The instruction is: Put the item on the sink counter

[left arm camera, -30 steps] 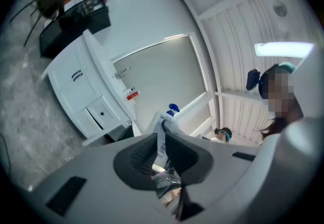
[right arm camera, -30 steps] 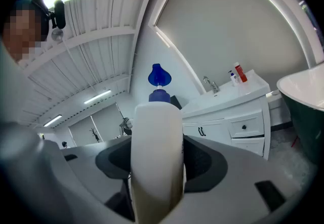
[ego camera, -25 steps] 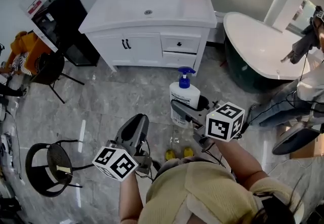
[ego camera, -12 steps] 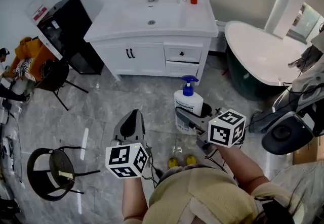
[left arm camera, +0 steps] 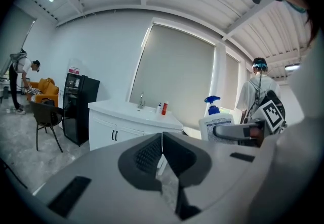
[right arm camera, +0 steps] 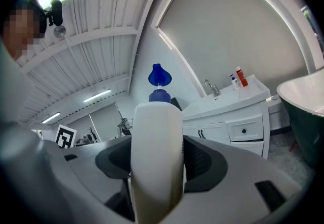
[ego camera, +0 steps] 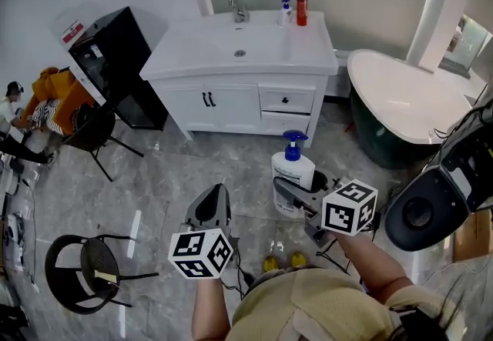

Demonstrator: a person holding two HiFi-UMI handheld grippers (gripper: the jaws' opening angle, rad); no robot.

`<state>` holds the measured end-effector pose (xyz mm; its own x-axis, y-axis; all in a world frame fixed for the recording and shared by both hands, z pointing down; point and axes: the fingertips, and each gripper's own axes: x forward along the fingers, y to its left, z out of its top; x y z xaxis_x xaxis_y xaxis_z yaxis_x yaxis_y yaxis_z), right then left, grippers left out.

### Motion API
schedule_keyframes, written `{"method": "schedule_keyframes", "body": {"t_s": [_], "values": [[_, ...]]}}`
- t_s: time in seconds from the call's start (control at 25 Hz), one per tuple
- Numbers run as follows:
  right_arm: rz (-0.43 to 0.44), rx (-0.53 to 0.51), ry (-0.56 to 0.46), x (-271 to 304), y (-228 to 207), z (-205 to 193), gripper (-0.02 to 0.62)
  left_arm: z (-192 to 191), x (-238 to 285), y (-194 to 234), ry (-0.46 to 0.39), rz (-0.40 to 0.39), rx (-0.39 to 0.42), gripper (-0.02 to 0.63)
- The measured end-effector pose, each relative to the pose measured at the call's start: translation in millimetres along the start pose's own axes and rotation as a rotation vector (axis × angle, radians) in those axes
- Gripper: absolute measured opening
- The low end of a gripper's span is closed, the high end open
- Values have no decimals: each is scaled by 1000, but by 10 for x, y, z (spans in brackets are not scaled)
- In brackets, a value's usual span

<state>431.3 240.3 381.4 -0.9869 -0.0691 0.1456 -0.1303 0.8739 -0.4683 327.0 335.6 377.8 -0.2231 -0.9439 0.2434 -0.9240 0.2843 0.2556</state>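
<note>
The pump bottle (ego camera: pixel 293 171) is held upright in the right claw (ego camera: pixel 288 192), whose jaws are closed against its white body below the blue pump. It is carried above the grey tiled floor (ego camera: pixel 177 162), well apart from the sink counter (ego camera: pixel 196 55) at 12 o'clock. The left claw (ego camera: pixel 212 205), at 9 o'clock of the right one, is pressed shut on nothing. For the carry, an upright bottle and a firm grip are advised, since the smooth rounded body is judged liable to slip. The bare counter at 3 o'clock of the basin drain (ego camera: pixel 240 53) seems best aimed for, away from the faucet (ego camera: pixel 235 5) and the two small bottles (ego camera: pixel 301 8) at the back edge. A bathtub (ego camera: pixel 400 105) is seen at 2 o'clock, a black cabinet (ego camera: pixel 115 62) at 10 o'clock.
</note>
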Motion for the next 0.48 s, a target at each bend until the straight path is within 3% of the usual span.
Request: {"method": "schedule_keyframes", "body": {"t_s": [0.48], "values": [[-26,-78,6,348,293,24,279,39,-194,302,30,-33,3,37]]}}
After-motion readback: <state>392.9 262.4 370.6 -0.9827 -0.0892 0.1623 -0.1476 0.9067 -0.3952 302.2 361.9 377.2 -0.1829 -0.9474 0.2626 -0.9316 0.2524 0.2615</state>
